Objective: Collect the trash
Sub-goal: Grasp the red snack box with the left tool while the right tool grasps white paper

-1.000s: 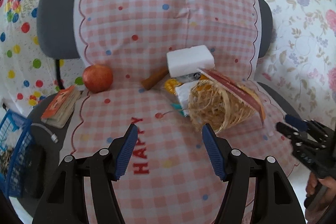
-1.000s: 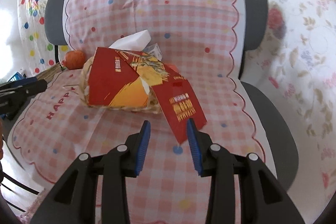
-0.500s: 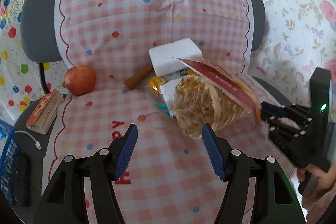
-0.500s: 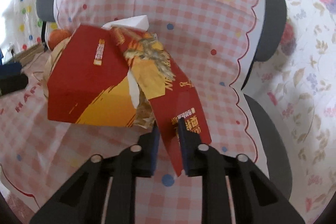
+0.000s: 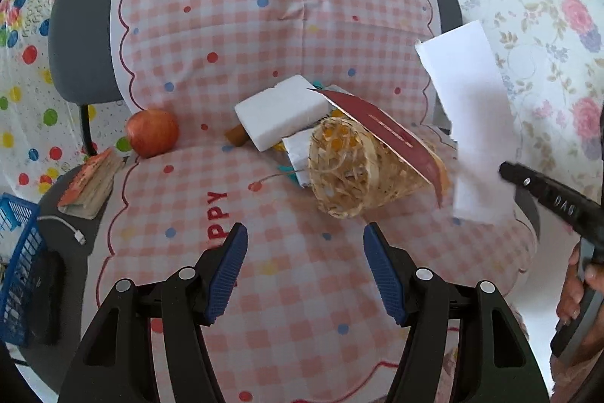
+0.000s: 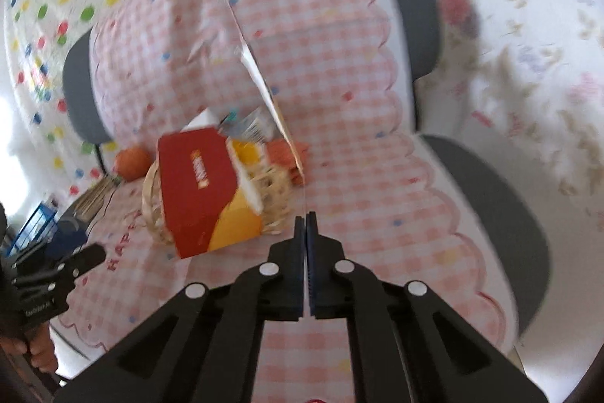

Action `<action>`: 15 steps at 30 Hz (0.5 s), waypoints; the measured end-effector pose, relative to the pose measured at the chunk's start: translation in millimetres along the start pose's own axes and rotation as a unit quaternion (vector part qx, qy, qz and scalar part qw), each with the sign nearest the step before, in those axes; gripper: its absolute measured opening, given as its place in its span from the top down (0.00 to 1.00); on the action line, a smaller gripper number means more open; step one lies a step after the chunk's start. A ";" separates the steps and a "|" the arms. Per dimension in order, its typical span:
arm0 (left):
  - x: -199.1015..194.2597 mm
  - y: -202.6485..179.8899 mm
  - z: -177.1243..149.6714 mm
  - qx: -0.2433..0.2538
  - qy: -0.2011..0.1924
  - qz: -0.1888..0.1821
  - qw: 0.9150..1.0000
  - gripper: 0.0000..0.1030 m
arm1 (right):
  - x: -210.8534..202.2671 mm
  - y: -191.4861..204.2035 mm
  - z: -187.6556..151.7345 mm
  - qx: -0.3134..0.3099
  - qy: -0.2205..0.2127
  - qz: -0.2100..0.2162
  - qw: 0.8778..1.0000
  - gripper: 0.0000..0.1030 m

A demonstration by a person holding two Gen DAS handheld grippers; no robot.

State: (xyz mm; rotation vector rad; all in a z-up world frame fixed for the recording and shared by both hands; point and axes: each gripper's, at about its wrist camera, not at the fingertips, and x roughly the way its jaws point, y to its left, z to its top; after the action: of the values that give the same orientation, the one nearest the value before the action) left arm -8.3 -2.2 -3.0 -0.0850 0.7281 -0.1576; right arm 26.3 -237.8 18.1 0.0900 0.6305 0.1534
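Observation:
A woven straw basket (image 5: 351, 172) lies on its side on the pink checked chair cover (image 5: 226, 25). A red and yellow carton (image 5: 385, 131) rests on top of it, with a white foam block (image 5: 283, 112) and wrappers behind. My right gripper (image 6: 305, 216) is shut on a torn strip of the carton (image 6: 264, 89), raised off the seat and seen edge-on. In the left wrist view the strip (image 5: 472, 123) shows its white back above the right gripper (image 5: 506, 169). My left gripper (image 5: 305, 233) stands open and holds nothing, short of the basket.
An apple (image 5: 152, 133) and a brown stick (image 5: 236, 135) lie at the back of the seat. A small book (image 5: 90, 182) and a white cable (image 5: 71, 229) sit at the seat's left edge. Beside the chair, low on the left, stands a blue crate (image 5: 19, 252).
The right gripper shut on the carton's hanging flap and lifted it away from the basket; the strip now stands upright. The left gripper stayed open and shifted slightly.

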 end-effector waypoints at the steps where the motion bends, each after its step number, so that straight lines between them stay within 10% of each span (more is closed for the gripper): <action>1: -2.7 -2.0 -1.8 -0.003 0.002 -0.012 1.000 0.37 | -5.8 -3.4 -0.9 0.006 -0.006 -0.002 1.000 0.99; 15: 2.5 -58.5 16.0 0.000 0.003 -0.103 0.995 0.46 | -49.3 -31.4 -33.8 0.021 -0.021 -0.023 0.999 0.99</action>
State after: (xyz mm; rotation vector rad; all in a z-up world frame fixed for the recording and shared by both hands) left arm -2.4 -59.9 15.0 -0.1588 0.7241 -0.3547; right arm -29.4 -275.9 15.4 0.1190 0.5942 0.0937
